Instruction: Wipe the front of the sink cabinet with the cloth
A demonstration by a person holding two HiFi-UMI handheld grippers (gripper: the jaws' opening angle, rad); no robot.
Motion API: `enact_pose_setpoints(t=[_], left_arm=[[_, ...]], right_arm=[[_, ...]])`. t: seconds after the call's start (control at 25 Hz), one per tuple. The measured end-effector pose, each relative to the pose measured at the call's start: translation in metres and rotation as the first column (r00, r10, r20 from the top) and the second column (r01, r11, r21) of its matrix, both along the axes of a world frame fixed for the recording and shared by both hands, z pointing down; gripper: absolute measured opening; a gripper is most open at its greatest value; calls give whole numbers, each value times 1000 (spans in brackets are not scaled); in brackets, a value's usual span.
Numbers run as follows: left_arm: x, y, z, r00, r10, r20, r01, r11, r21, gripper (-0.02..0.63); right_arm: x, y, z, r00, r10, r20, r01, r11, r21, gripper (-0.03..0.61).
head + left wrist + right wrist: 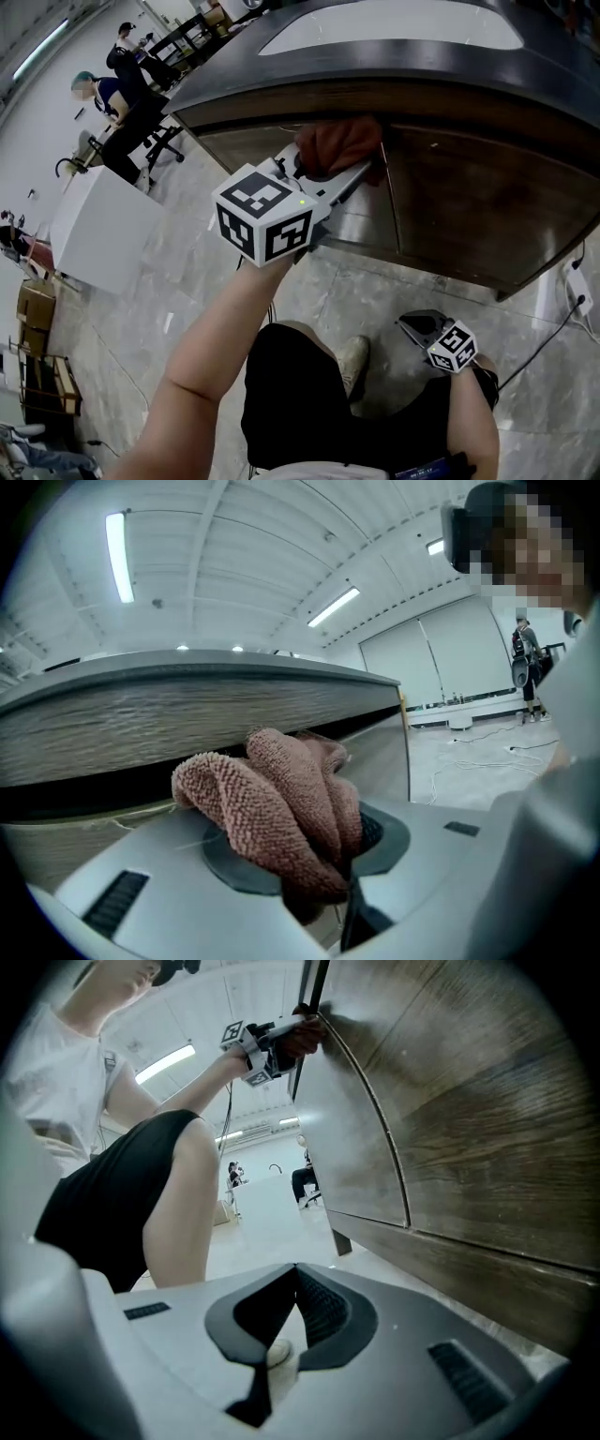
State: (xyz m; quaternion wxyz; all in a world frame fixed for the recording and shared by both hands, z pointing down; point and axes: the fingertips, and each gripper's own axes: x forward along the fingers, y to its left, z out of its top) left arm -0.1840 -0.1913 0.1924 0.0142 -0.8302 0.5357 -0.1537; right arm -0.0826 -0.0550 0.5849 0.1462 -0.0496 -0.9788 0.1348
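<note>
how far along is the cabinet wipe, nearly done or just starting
Done: the left hand-held gripper is shut on the bunched reddish-brown terry cloth. In hand: the cloth is pressed against the top edge of the dark wooden cabinet front. Left: probably the rest of that front below; no wipe marks show either way. The right hand-held gripper hangs low, shut and empty.

Grey tiled floor (403,291) carries the sink cabinet (469,197); a white box (98,234) and power strip (575,281) rest there.

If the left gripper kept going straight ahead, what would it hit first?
Probably the cabinet front, just under the countertop; the cloth in the left gripper leads and seems to be against it.
</note>
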Motion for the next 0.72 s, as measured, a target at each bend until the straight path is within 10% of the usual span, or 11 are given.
enact_pose_setpoints(t=[0.36,0.72], left_arm=[[-75,19,-11,982,-185,37,183,982,51,138],[-208,57,-10,900,-432,60,427,901,76,138]], right_arm=[[-27,-10,-40,992,46,119,-49,999,16,12],[-33,-23,-53,984,102,146,-95,994,-59,12]])
